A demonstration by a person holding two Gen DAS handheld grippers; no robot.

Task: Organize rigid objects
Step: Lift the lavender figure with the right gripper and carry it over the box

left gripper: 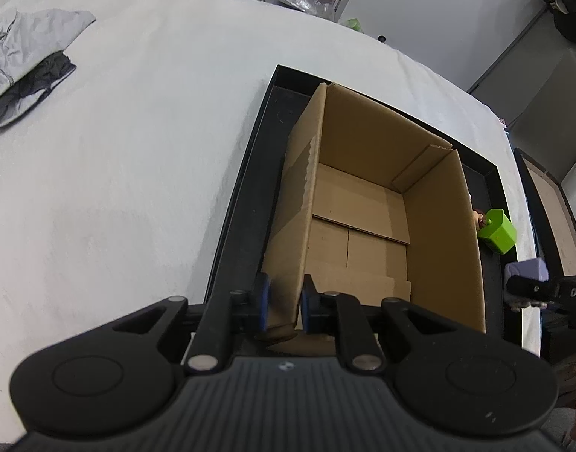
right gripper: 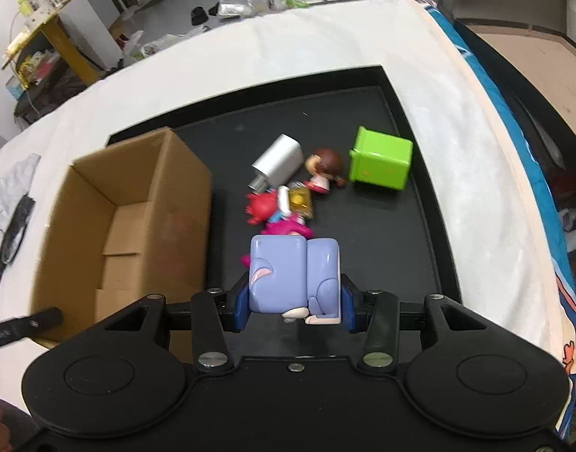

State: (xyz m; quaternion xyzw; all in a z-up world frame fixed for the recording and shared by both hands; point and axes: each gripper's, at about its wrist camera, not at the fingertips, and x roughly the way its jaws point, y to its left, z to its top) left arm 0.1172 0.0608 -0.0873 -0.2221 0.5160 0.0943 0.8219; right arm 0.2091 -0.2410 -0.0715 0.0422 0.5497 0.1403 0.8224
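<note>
An open cardboard box stands in a black tray on a white cloth. My left gripper is shut on the box's near left wall. My right gripper is shut on a lilac block toy, held above the tray to the right of the box. On the tray floor lie a green cube, a silver cylinder, a brown-haired doll, a red figure, a yellow piece and a pink toy.
Grey and black clothes lie at the cloth's far left. A second dark tray with a brown base sits past the bed's right edge. Clutter covers the floor beyond the far edge.
</note>
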